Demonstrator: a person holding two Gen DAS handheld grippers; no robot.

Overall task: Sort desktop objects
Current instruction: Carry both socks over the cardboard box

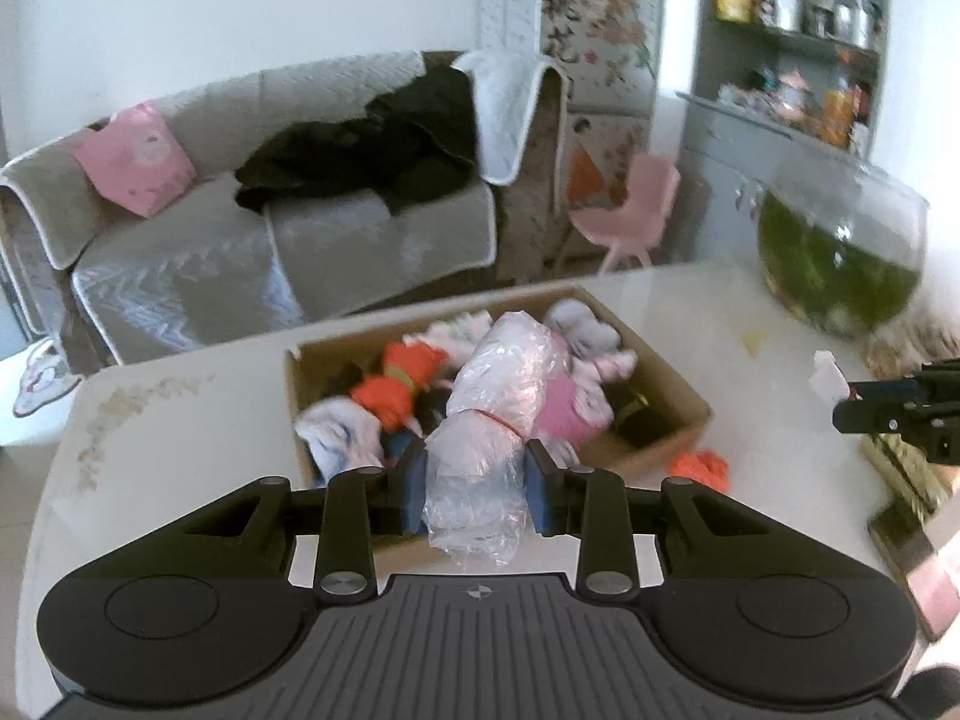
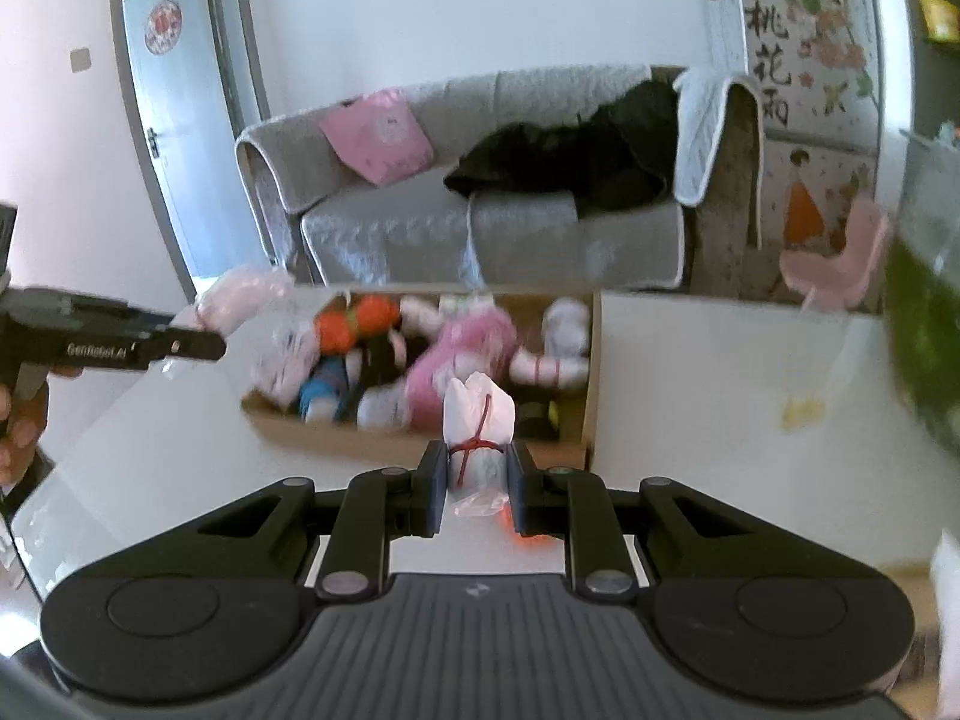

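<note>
A cardboard box on the white table holds orange, pink and white soft items; it also shows in the right wrist view. My left gripper is shut on a clear plastic-wrapped bundle tied with a red band, held over the box's near edge. My right gripper is shut on a small white bundle tied with red string, just in front of the box. The left gripper with its bundle shows at the left of the right wrist view.
An orange item lies on the table right of the box. A glass bowl of green plants stands at the far right. A yellow scrap lies on the table. A grey sofa and a pink chair stand behind.
</note>
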